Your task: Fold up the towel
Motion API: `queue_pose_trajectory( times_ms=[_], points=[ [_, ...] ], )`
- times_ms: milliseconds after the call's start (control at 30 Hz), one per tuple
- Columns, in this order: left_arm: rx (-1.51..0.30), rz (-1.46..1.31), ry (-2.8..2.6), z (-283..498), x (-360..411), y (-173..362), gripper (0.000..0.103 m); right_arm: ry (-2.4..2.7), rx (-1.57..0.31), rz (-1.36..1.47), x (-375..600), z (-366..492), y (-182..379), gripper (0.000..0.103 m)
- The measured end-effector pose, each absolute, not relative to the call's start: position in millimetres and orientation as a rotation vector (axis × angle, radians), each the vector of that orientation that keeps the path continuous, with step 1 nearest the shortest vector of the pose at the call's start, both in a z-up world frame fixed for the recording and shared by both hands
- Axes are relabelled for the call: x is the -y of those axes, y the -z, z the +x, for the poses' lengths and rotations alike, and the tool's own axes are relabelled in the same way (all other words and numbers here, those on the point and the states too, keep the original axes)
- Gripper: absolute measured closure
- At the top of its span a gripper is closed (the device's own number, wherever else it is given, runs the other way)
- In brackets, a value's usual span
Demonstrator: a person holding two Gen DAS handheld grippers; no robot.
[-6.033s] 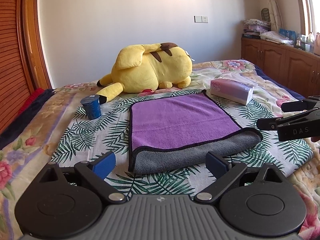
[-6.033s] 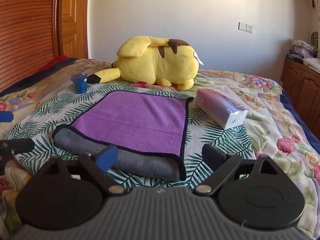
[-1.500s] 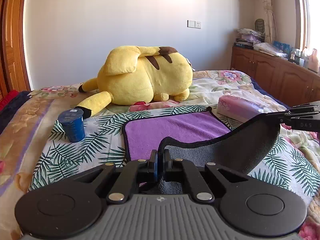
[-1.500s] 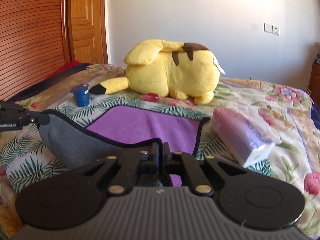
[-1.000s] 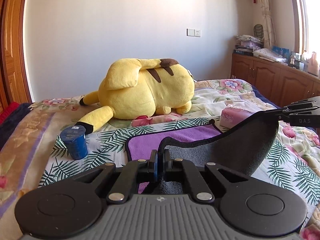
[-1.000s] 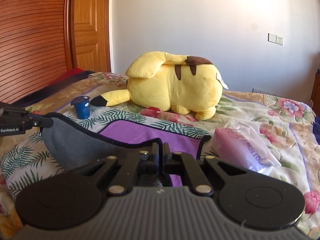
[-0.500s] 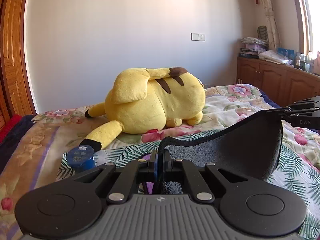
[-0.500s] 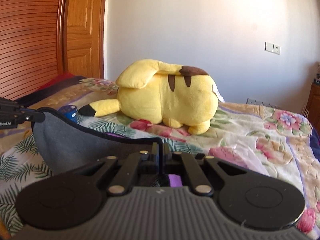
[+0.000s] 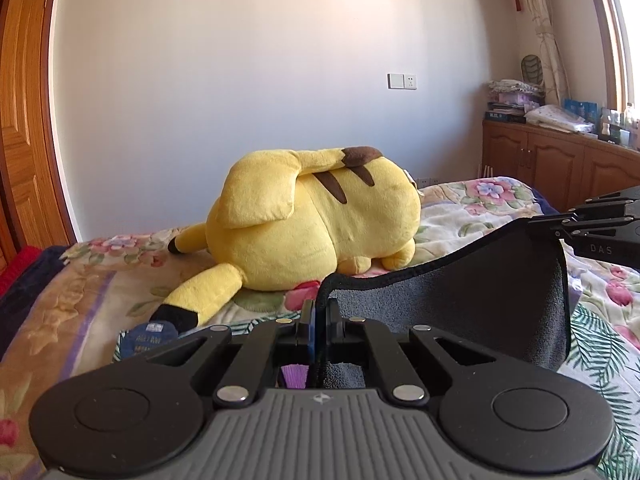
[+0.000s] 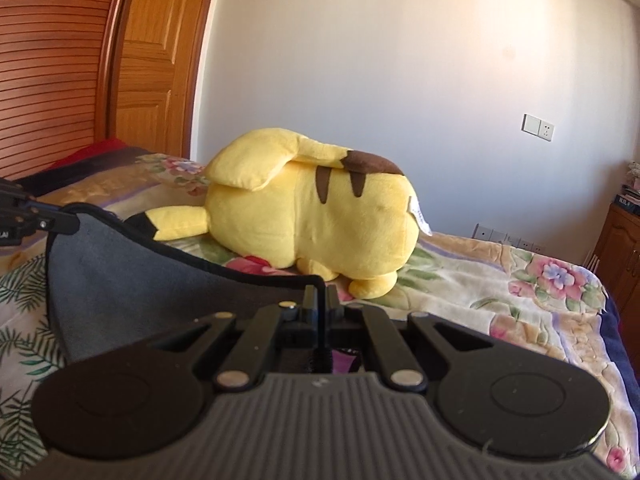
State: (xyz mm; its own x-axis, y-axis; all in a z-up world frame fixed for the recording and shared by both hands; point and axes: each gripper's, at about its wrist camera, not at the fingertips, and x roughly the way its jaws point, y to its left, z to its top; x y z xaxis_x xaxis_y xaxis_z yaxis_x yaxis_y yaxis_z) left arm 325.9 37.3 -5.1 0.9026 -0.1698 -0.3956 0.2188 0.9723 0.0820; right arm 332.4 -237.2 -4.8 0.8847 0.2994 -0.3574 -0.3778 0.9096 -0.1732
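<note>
The towel [image 9: 460, 300] is grey on the side facing me, with a black hem and a purple face that shows only as a sliver below my fingers. It hangs lifted off the bed, stretched between both grippers. My left gripper [image 9: 319, 308] is shut on one near corner. My right gripper [image 10: 320, 296] is shut on the other near corner, with the grey towel [image 10: 132, 284] sagging off to its left. Each gripper shows in the other's view: the right gripper [image 9: 560, 229] at the right edge, the left gripper [image 10: 60, 218] at the left edge.
A big yellow plush toy [image 9: 316, 220] lies on the flowered bedspread [image 9: 72, 320] just beyond the towel. A small blue cup [image 9: 148, 338] stands by the plush's tail. A wooden cabinet [image 9: 560, 164] lines the right wall and a wooden wardrobe [image 10: 52, 60] the left.
Both grippers have carried the towel's near edge forward toward the plush and slightly up. The purple face and the pink tissue pack have dropped out of sight behind the lifted towel.
</note>
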Motion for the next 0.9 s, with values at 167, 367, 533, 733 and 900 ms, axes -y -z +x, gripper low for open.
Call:
queue_pose_trajectory(
  times_ms=[167, 367, 533, 733, 900],
  points=[
    [-0.382, 0.132, 0.183, 339.2, -31.9, 4.1, 0.103, -0.342, -0.327, -0.26, 234.7, 345.3, 8.4, 0.1],
    [-0.378, 0.142, 0.154, 358.1, -30.1, 12.7, 0.103, -0.327, -0.33, -0.288, 233.0, 362.2, 19.2, 0.1],
    [-0.398, 0.144, 0.136, 377.0, -33.4, 30.6, 0.103, -0.318, -0.337, -0.299, 234.1, 375.8, 35.4, 0.1],
    [-0.437, 0.117, 0.111, 397.7, -40.1, 62.9, 0.103, -0.297, -0.373, -0.274, 238.7, 393.9, 67.3, 0.1],
    [-0.469, 0.112, 0.103, 411.1, -38.6, 87.4, 0.103, -0.279, -0.412, -0.227, 241.3, 404.2, 95.0, 0.1]
  ],
)
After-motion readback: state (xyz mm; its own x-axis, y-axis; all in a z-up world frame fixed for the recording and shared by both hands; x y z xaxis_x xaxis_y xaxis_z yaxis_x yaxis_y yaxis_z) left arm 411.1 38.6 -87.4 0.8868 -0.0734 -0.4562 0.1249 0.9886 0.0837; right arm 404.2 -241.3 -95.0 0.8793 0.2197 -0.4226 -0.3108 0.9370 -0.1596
